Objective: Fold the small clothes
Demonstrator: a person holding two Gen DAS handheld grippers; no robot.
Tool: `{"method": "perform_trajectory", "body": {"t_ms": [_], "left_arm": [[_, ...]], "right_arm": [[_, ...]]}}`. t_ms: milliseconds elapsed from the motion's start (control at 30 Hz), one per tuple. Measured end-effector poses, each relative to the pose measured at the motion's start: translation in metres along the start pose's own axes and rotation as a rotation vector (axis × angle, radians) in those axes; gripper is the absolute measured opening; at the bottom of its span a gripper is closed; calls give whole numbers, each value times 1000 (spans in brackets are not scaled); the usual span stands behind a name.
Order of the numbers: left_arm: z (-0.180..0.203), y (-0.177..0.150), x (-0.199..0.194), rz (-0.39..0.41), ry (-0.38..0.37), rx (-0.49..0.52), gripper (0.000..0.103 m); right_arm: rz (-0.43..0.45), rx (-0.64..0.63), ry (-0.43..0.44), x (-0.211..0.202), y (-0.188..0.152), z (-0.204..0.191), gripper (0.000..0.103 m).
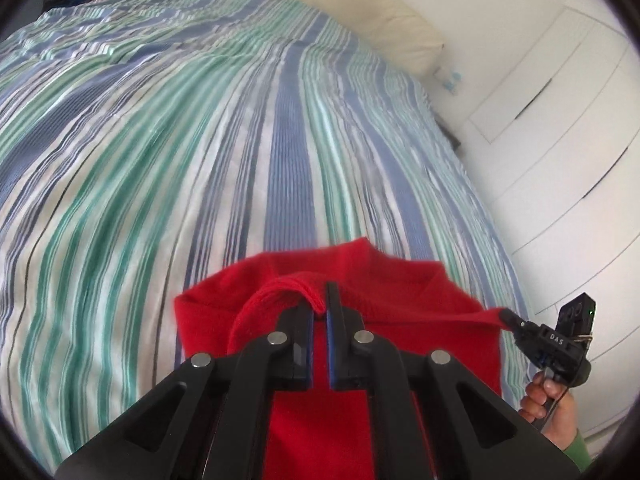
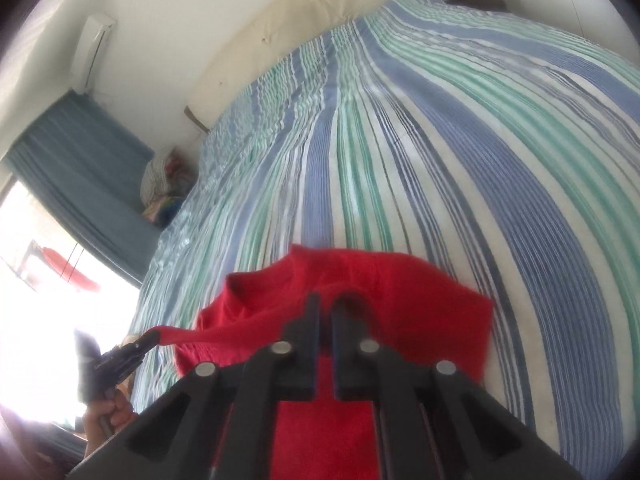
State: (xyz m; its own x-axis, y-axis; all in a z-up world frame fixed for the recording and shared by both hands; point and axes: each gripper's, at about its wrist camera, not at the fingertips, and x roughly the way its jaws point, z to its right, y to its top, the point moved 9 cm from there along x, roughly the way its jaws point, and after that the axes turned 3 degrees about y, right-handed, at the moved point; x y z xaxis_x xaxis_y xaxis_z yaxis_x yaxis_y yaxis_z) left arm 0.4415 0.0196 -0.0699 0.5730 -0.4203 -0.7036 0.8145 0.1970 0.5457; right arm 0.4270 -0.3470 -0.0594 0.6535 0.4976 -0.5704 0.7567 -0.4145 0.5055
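Note:
A red knitted garment [image 1: 400, 292] hangs stretched between my two grippers above the striped bed cover [image 1: 200, 140]. My left gripper [image 1: 320, 300] is shut on a rolled edge of the red fabric. At the right of that view, my right gripper [image 1: 506, 315] pinches the other end of the same edge, with a hand in a green sleeve holding it. In the right wrist view the red garment [image 2: 420, 312] drapes under my right gripper [image 2: 327, 300], which is shut on its hem. My left gripper [image 2: 150, 337] shows at the left, clamped on a pulled-out corner.
The blue, green and white striped cover [image 2: 440, 140] fills the bed. A cream headboard [image 1: 360, 12] runs along the far end. White wardrobe doors [image 1: 560, 120] stand on one side. On the other side are a blue curtain [image 2: 80, 168], a bright window and a pile of clothes [image 2: 168, 184].

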Motion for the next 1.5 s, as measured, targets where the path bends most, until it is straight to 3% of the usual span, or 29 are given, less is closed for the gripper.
{"method": "perform_trajectory", "body": {"t_ms": [100, 133, 167, 200, 233, 267, 333, 400, 467, 533, 600, 667, 733, 767, 800, 867, 900, 933, 1033, 1133, 1333, 1500], "left_arm": [[-9, 8, 25, -17, 39, -11, 7], [-12, 11, 32, -18, 63, -17, 17], [-16, 16, 37, -13, 91, -26, 27], [-20, 19, 39, -9, 103, -39, 56], [-23, 24, 38, 0, 105, -59, 78], [-26, 29, 32, 25, 100, -81, 81], [-27, 35, 17, 68, 76, -102, 83], [-26, 34, 3, 83, 71, -75, 84], [-18, 22, -13, 90, 97, -2, 84], [-5, -3, -28, 82, 90, 83, 91], [8, -42, -38, 57, 67, 152, 96], [21, -85, -39, 11, 47, 221, 97], [23, -122, -37, -31, 97, 285, 97], [22, -137, -39, -40, 136, 313, 97], [21, -149, -44, -42, 172, 332, 97], [22, -166, -64, -15, 204, 349, 97], [24, -172, -77, 10, 206, 349, 97], [26, -178, -89, 35, 203, 344, 97], [28, -191, -108, 78, 217, 310, 99], [31, -199, -104, 77, 237, 297, 100], [12, -210, -68, 62, 356, 285, 100], [1, -224, -51, 9, 389, 291, 101]], "right_arm": [[-19, 24, -3, 31, 8, 15, 5], [-25, 35, 1, 40, 9, 19, 6], [-22, 52, -3, 47, 10, 25, 7], [-18, 69, -7, 52, 10, 30, 12], [-11, 88, -1, 56, 11, 33, 20], [4, 107, 8, 57, 13, 36, 25], [47, 135, 17, 47, 19, 39, 52], [88, 137, 2, 30, 25, 40, 65], [90, 86, -24, 12, 27, 35, 65], [63, -4, -6, -6, 19, 17, 65], [16, -104, 62, -19, -1, -12, 65], [-61, -153, 187, -28, -37, -41, 65], [-164, -157, 262, -26, -79, -52, 65], [-210, -169, 216, -22, -98, -45, 65], [-250, -189, 114, -17, -118, -28, 65], [-282, -231, -77, -19, -140, 8, 53], [-256, -239, -93, -30, -144, 12, 47], [-223, -240, -93, -44, -147, 12, 49], [-119, -279, -112, -83, -155, 0, 68], [-49, -338, -140, -104, -170, -8, 72], [-28, -393, -296, -93, -197, 10, 72], [-36, -417, -317, -92, -210, 18, 81]]}}
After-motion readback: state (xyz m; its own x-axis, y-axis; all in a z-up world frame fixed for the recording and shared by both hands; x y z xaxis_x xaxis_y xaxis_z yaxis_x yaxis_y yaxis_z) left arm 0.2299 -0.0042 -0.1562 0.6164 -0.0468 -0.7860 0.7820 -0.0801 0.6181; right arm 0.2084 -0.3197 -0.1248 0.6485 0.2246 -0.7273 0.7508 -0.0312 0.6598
